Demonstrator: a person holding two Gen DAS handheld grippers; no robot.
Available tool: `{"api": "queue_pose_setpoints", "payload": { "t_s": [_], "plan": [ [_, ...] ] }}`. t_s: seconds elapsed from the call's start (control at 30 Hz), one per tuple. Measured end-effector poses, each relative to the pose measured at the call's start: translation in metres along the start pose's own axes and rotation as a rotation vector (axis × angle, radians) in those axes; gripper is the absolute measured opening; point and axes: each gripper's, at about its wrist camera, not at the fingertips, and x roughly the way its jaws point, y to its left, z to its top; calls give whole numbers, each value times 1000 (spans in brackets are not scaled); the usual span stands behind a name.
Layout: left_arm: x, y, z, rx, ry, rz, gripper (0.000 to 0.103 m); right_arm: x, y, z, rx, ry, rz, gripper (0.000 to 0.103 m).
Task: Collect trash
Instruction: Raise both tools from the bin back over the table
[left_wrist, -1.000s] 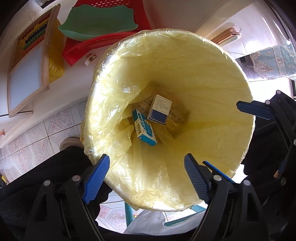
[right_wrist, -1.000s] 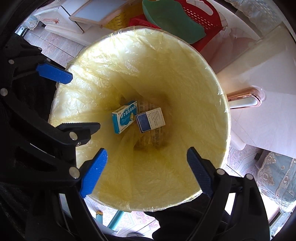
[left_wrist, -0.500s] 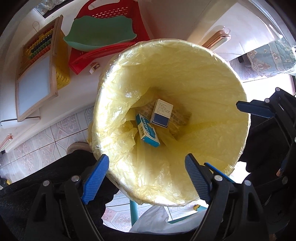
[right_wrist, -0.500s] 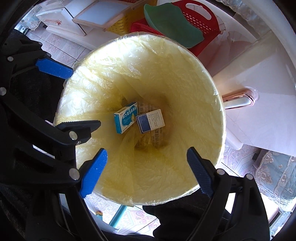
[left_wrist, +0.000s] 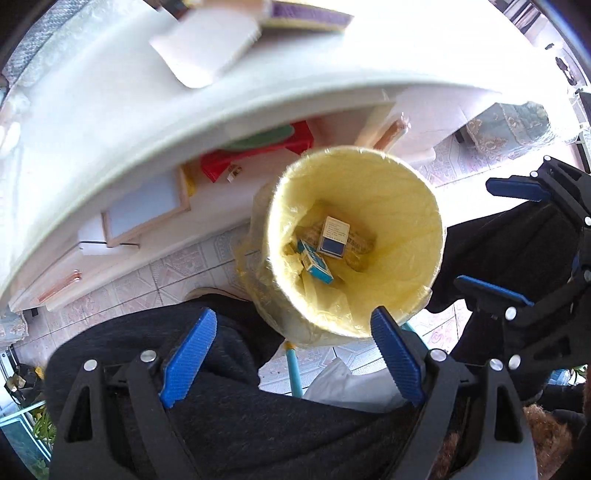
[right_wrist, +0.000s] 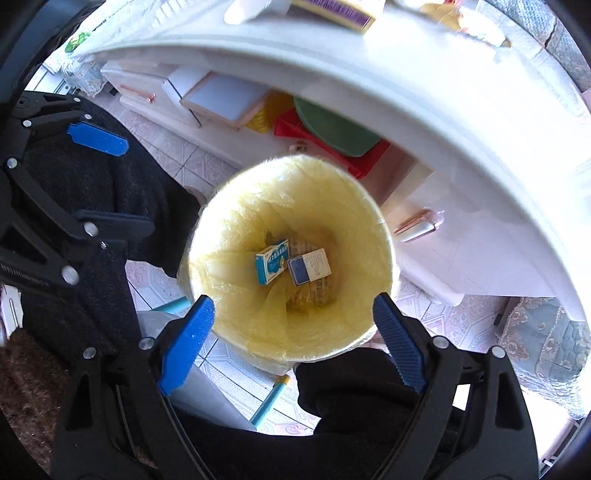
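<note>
Bin (left_wrist: 354, 243) with yellow liner (left_wrist: 399, 266), left wrist view: sits on the floor below and ahead of the left claw (left_wrist: 295, 354), seen from straight above. Two boxes at its bottom: teal box (left_wrist: 316, 264) touching white-and-navy box (left_wrist: 334, 236), with printed wrappers under them. Left claw released, jaws have just been opening, nothing between the blue pads (left_wrist: 190, 354). Bin's near rim lines up between the pads. Right claw (left_wrist: 502, 240) shows at the right edge, also spread, empty. Dark trousers (left_wrist: 229, 413) under the left claw. White bench (left_wrist: 110, 110) curves across the top, blurred; red basket (left_wrist: 258, 155) and green tray (left_wrist: 258, 138) on the shelf beneath it.

Right wrist view: bin (right_wrist: 291, 254) again below and ahead of the right claw (right_wrist: 291, 350), well apart from it. Teal box (right_wrist: 271, 261) left, white-and-navy box (right_wrist: 309, 266) right, touching. Right claw released, pads wide, nothing held. Left claw (right_wrist: 107, 181) at left edge, open, empty. Bench (right_wrist: 443, 92) arcs above; red basket (right_wrist: 332, 147), green tray (right_wrist: 332, 127), framed board (right_wrist: 221, 98) under it.
</note>
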Motion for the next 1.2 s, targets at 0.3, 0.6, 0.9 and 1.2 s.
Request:
{"api": "queue_pose_setpoints", "payload": {
  "t_s": [0.3,0.6,0.9,1.2],
  "plan": [
    [-151,43,54,-23,-124,93,96,-129,-37,41,-9,-211,-140,95],
    [-199,61,111,-38,-40,93,96,-218,-69,74,-4,-363,-158,96],
    [-205,49,161,-2,19,111,96,-240,-81,100,-73,-373,-206,96],
    [-198,40,203,4,60,94,96,-235,-98,135,-213,-321,-185,96]
  ]
}}
